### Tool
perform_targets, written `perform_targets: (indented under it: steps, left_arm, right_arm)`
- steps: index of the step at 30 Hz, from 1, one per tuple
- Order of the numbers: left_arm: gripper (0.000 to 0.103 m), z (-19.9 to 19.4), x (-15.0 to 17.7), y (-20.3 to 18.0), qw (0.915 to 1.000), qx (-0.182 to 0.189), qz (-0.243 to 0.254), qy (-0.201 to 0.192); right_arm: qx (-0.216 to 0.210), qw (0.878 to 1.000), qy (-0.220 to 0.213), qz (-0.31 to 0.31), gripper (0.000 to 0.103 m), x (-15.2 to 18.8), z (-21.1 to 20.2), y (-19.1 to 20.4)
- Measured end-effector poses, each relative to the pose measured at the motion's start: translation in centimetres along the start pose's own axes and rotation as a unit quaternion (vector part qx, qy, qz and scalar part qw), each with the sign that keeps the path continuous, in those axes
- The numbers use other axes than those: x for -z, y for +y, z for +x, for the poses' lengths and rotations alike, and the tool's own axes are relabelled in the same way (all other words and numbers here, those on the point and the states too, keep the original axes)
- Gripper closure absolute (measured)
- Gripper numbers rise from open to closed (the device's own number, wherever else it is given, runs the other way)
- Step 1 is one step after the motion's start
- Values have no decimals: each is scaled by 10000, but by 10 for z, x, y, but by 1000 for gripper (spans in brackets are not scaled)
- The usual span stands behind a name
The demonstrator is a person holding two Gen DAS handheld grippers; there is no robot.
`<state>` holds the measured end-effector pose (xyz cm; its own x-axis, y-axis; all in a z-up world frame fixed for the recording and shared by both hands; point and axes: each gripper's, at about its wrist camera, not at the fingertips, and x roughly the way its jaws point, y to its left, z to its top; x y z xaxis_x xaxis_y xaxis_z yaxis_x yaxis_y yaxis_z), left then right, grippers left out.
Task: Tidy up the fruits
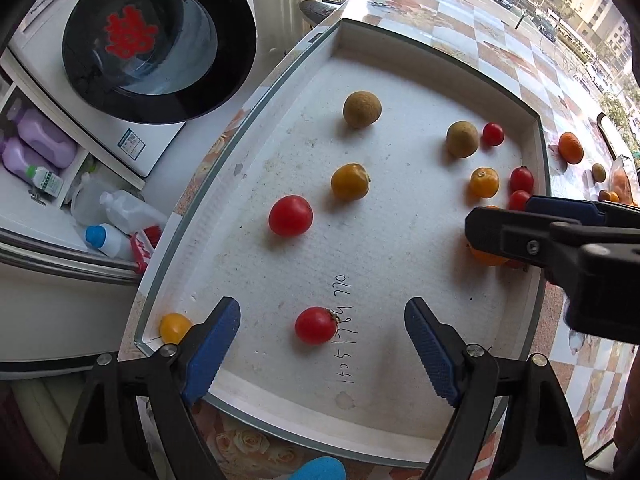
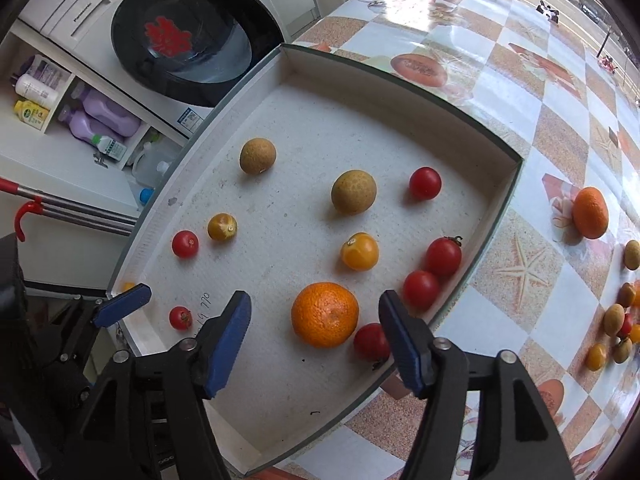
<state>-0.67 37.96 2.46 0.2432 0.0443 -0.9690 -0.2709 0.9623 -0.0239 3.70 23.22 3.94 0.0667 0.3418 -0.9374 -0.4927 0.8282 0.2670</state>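
A shallow white foam tray (image 1: pixel 420 52) (image 2: pixel 400 76) holds several red tomatoes, yellow tomatoes and brown longans. My left gripper (image 1: pixel 322 332) is open over the tray's near end, with a red tomato (image 1: pixel 316 325) between its fingers, untouched. My right gripper (image 2: pixel 314 318) is open around an orange (image 2: pixel 325 314) lying on the tray floor; its jaws stand apart from the orange. A red tomato (image 2: pixel 371 342) lies by the right finger. In the left wrist view the right gripper (image 1: pixel 496 220) hides most of that orange (image 1: pixel 488 258).
A second orange (image 2: pixel 590 213) and a group of small fruits (image 2: pixel 618 320) lie on the checkered tablecloth (image 2: pixel 520 92) right of the tray. A washing machine (image 1: pixel 156 40) and shelves with bottles (image 1: pixel 40 148) stand left, beyond the table edge.
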Motion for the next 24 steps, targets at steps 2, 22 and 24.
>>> perform_targets:
  steps: [2, 22, 24]
  left_arm:
    - [14, 0, 1, 1, 10000, -13, -13, 17]
    - [1, -18, 1, -14, 9995, -142, 288, 55]
    - [1, -17, 1, -14, 9992, -201, 321, 91]
  right_arm:
    - [-15, 10000, -60, 52, 23, 1, -7, -2]
    - [501, 9972, -9, 556, 0, 26, -49, -17]
    - [564, 9968, 38, 573, 0, 29, -49, -17]
